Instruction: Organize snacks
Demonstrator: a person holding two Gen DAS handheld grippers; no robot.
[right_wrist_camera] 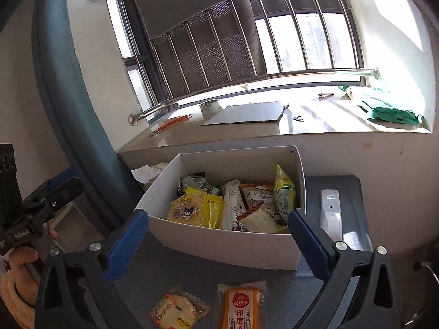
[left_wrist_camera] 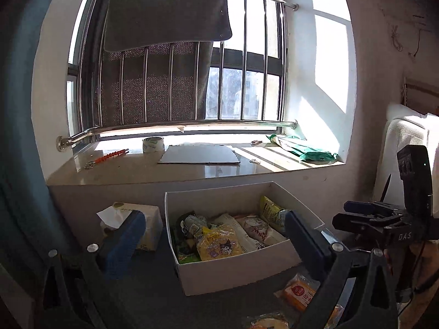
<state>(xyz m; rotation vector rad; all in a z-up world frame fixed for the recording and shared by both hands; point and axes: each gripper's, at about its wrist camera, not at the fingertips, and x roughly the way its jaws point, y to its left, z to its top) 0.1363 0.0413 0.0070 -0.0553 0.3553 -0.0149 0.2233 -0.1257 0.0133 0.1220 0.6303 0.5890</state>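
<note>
A white cardboard box (left_wrist_camera: 236, 274) (right_wrist_camera: 219, 244) stands on a dark table and holds several snack packets, among them a yellow cartoon packet (left_wrist_camera: 219, 244) (right_wrist_camera: 192, 211). Two packets lie loose on the table in front of the box: an orange one (right_wrist_camera: 241, 307) (left_wrist_camera: 299, 293) and a round cracker packet (right_wrist_camera: 175, 309). My left gripper (left_wrist_camera: 216, 227) is open and empty, hovering before the box. My right gripper (right_wrist_camera: 216, 224) is open and empty above the loose packets; it also shows at the right edge of the left wrist view (left_wrist_camera: 384, 219).
A tissue pack (left_wrist_camera: 142, 219) stands left of the box. A white remote (right_wrist_camera: 330, 211) lies right of it. Behind is a stone window sill (left_wrist_camera: 137, 170) with a tape roll (left_wrist_camera: 153, 144), a cardboard sheet (left_wrist_camera: 199, 154) and a green bag (left_wrist_camera: 310, 152).
</note>
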